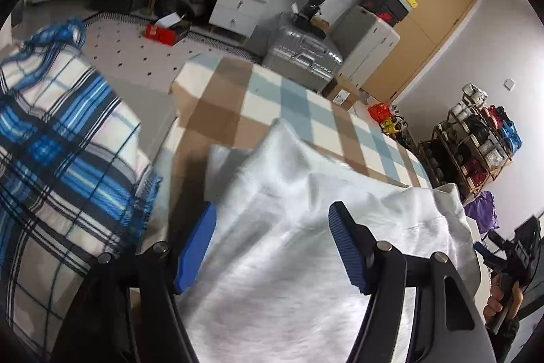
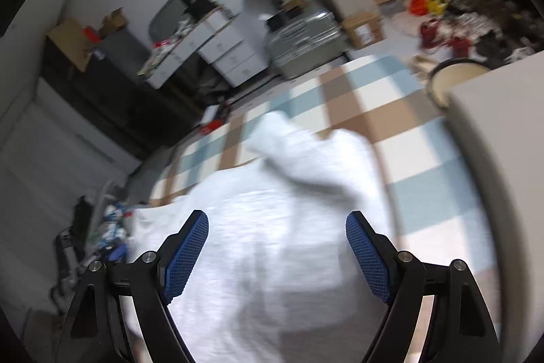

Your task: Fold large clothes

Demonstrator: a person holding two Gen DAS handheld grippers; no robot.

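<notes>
**Soft white garment lies loose on the checked bed, both tongs spread above it**

Left wrist view: the left gripper (image 1: 272, 247) has its blue pads spread wide, with nothing pinched between them. Below and ahead of it lies the white garment (image 1: 306, 210), heaped on the checked bedcover (image 1: 272, 97), with a raised fold peaking toward the far side and a hem edge at the right. The cloth sags and creases freely, so it looks soft, limp and fairly light; it will likely drape and slide rather than hold any shape. A blue plaid cloth (image 1: 61, 125) hangs close on the left, apart from the garment. At the right edge a hand (image 1: 499, 301) grips the other tool.

Right wrist view: the right gripper (image 2: 277, 247) is likewise spread, its pads clear of the fabric, with the white garment (image 2: 272, 227) directly beneath and a rumpled ridge lying farther out on the bedcover (image 2: 425, 159). The picture is smeared, so seams and sleeves cannot be made out.

Judged from this, the best hold is a thin pinch at an edge or corner, one per gripper and well apart, keeping the cloth taut. Grabbing the bulky ridge risks catching several layers and dragging the fold askew.
</notes>
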